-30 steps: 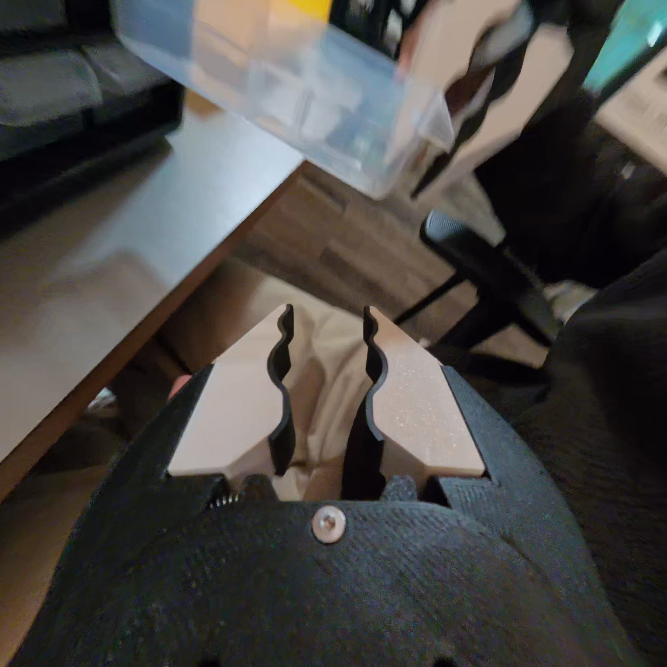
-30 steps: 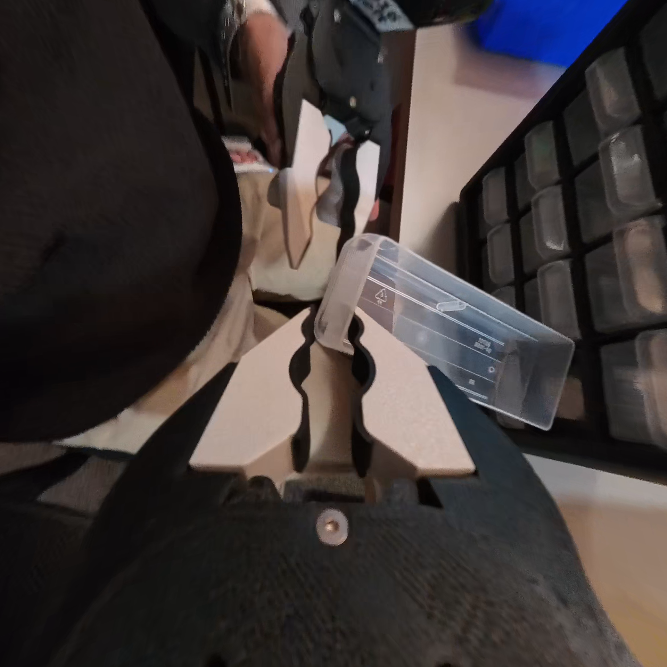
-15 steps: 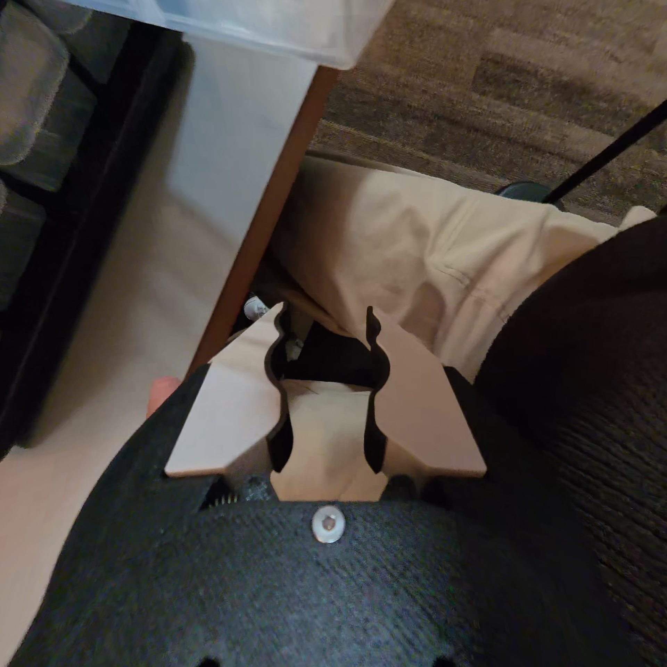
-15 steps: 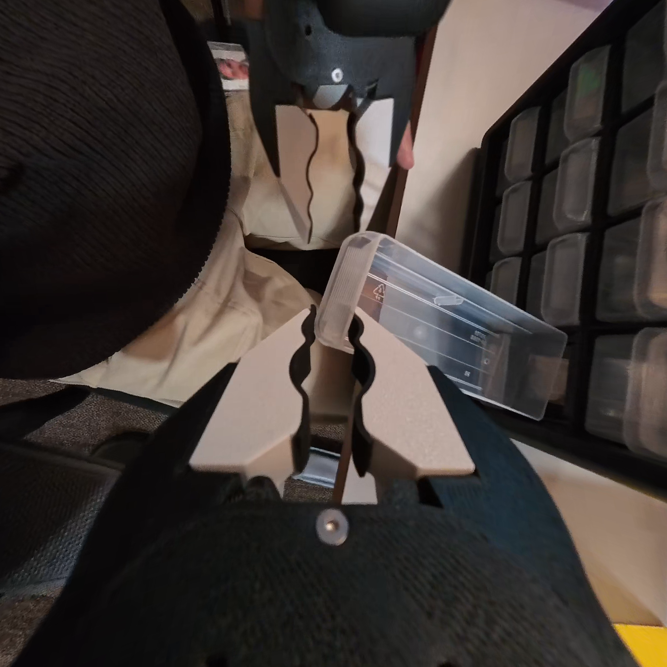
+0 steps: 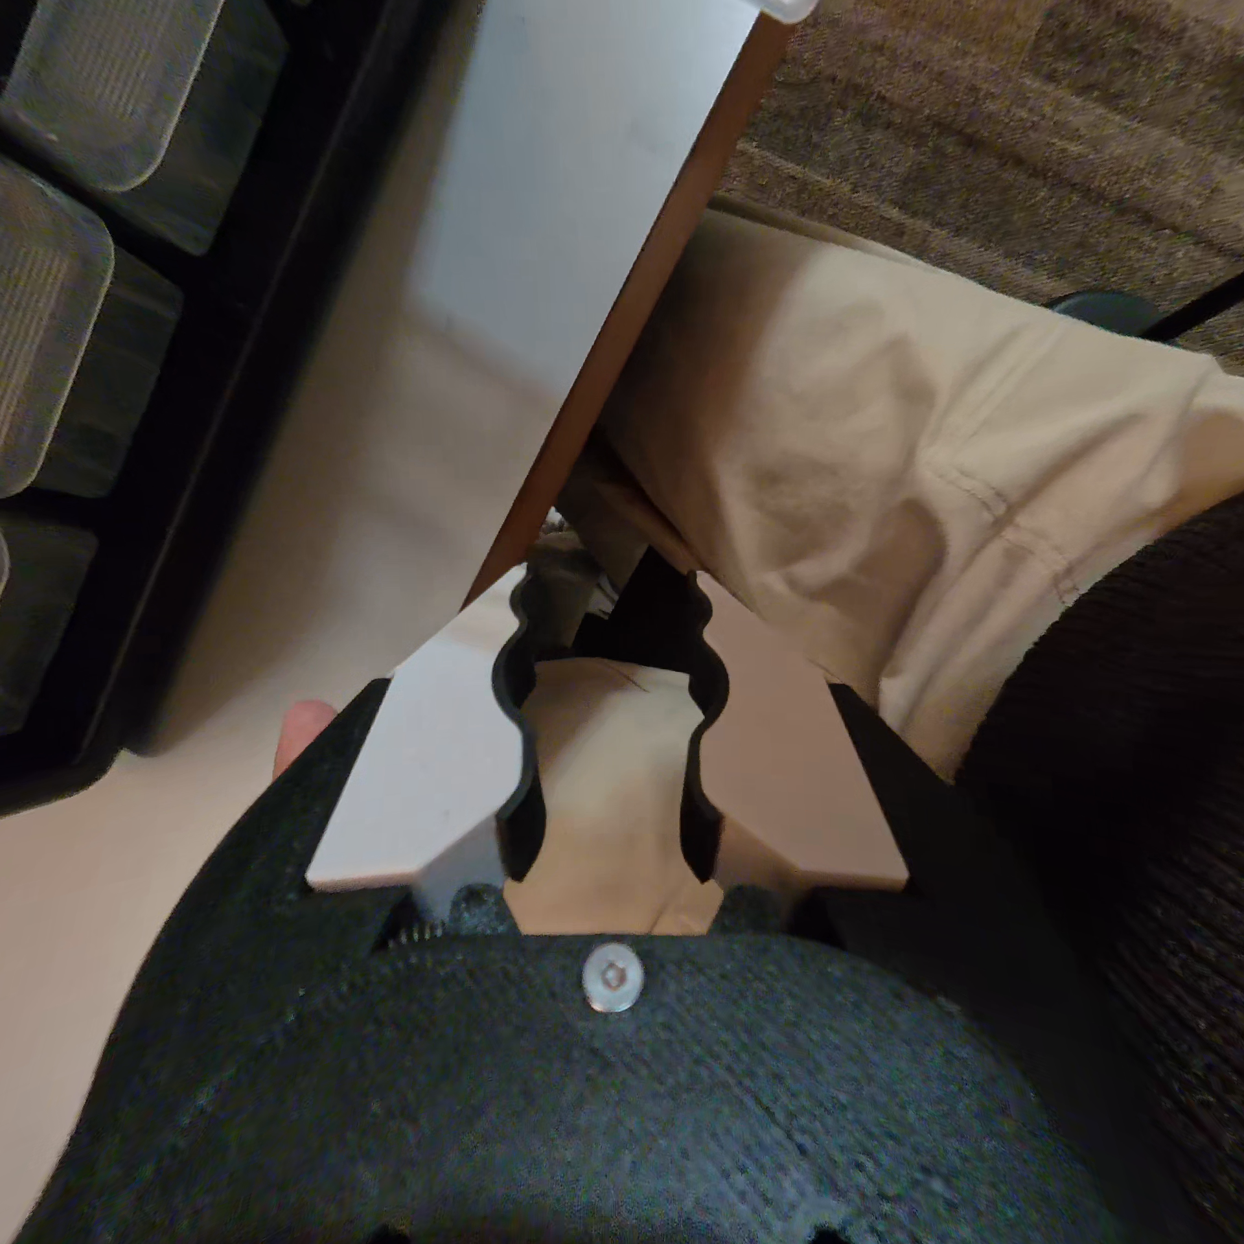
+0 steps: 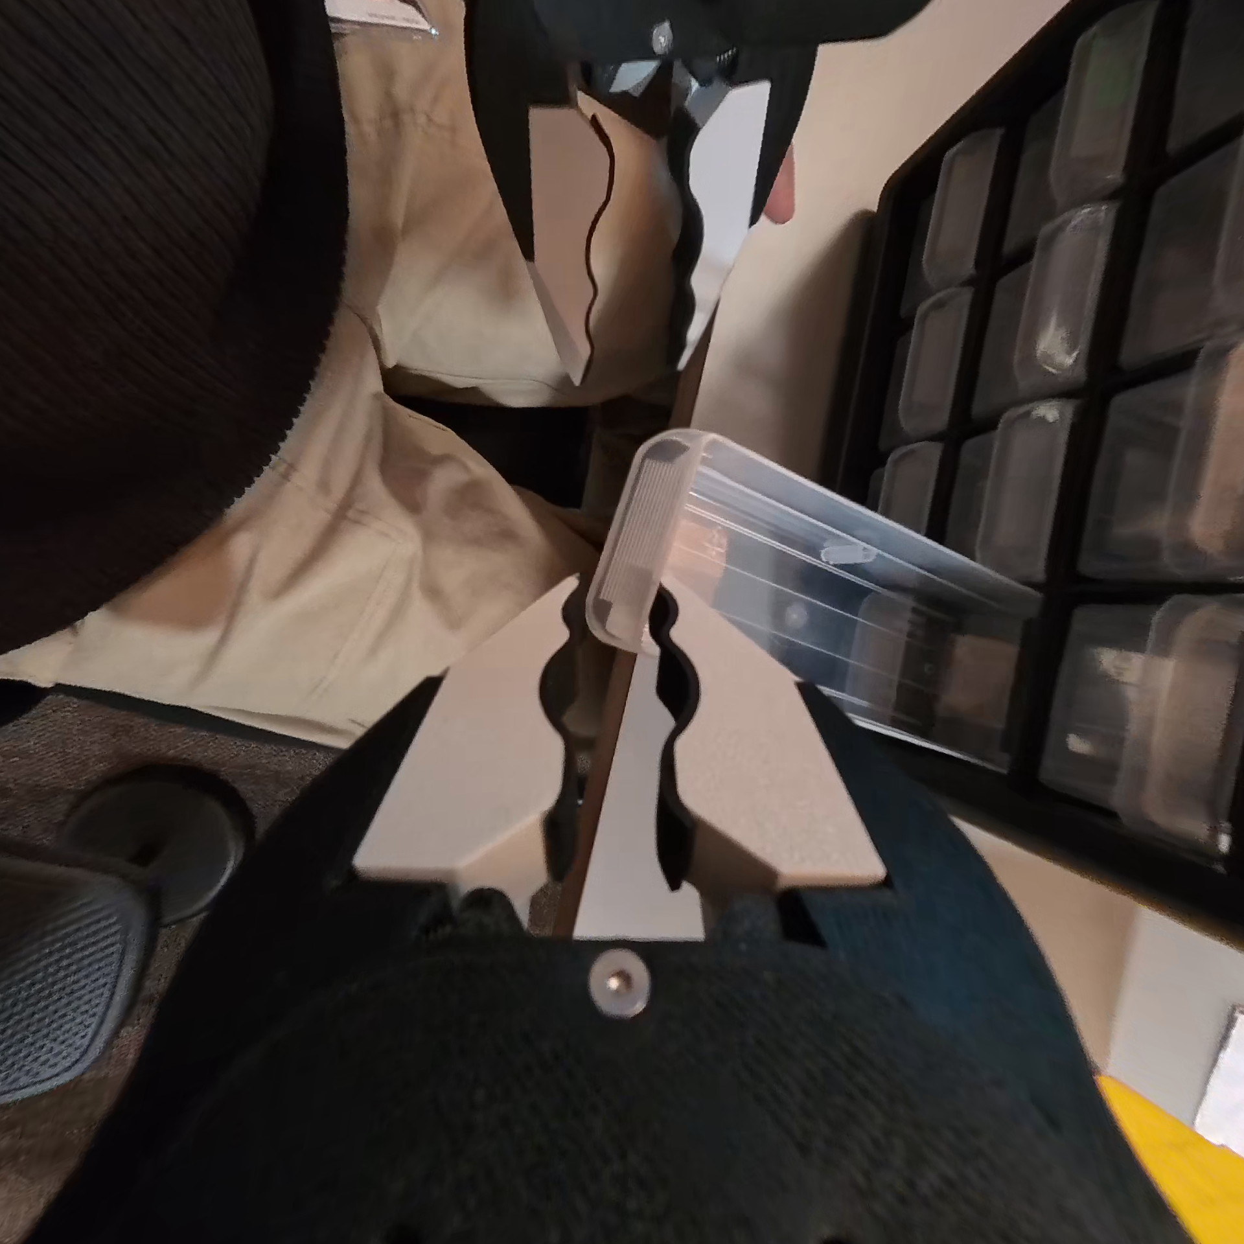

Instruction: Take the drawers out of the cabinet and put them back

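In the right wrist view my right gripper [image 6: 616, 592] is shut on the front lip of a clear plastic drawer [image 6: 808, 592]. The drawer is held tilted, its far end pointing at the black cabinet [image 6: 868, 323] of translucent drawers on the right. I cannot tell whether that end is inside a slot. My left gripper [image 5: 609, 585] is open and empty, pointing down over the table edge. It also shows in the right wrist view [image 6: 633, 363], above the held drawer and apart from it. The cabinet shows at the left of the left wrist view [image 5: 222, 377]. A corner of the drawer [image 5: 787, 7] shows at the top there.
The pale table [image 5: 303, 538] has a brown front edge [image 5: 626, 323]. A person's beige trousers [image 5: 875, 437] and dark sweater [image 6: 134, 269] lie close below the grippers. A chair base [image 6: 155, 828] stands on the carpet. A yellow object [image 6: 1198, 1178] sits at bottom right.
My left gripper has tipped down toward the table edge and lap, so the drawer has almost left its view. My right gripper has carried the drawer closer to the cabinet front.
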Available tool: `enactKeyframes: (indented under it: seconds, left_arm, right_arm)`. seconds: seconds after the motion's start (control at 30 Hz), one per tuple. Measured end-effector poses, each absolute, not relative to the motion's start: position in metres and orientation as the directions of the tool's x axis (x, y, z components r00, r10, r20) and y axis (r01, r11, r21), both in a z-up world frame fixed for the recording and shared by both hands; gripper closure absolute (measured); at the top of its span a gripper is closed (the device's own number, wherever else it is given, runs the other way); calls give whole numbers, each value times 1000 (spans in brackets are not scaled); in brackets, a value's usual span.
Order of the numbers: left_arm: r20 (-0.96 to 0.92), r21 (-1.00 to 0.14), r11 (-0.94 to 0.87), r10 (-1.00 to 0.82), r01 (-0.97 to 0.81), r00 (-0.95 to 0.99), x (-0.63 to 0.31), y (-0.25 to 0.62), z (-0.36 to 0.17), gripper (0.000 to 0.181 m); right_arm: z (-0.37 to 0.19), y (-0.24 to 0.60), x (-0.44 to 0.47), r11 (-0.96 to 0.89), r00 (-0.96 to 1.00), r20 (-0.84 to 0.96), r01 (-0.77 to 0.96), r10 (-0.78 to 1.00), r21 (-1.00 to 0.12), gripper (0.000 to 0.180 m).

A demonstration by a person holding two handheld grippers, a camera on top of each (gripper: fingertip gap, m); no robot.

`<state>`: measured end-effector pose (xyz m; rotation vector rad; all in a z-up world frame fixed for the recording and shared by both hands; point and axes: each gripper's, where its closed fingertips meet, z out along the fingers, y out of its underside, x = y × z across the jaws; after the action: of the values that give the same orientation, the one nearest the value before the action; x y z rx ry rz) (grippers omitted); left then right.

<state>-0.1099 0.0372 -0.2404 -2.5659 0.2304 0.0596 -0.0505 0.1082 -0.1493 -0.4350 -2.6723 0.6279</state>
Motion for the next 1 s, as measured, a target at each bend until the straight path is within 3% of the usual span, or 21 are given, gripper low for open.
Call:
enactKeyframes:
  seconds: [0.27, 0.63, 1.0]
  left_arm:
    - [-111, -517, -832, -169, -202, 979, -107, 40, -240, 141]
    - [-183, -504, -813, -229, -292, 956, -105, 51, -237, 141]
    - [-160, -517, -809, -230, -280, 960, -106, 50, -241, 141]
  right_arm:
    - [-151, 106, -55, 836, -868, 284, 229, 408, -499, 163]
    - [-159, 133, -63, 763, -667, 396, 441, 631, -473, 165]
    - [-155, 129, -77, 666, -543, 401, 486, 738, -567, 159]
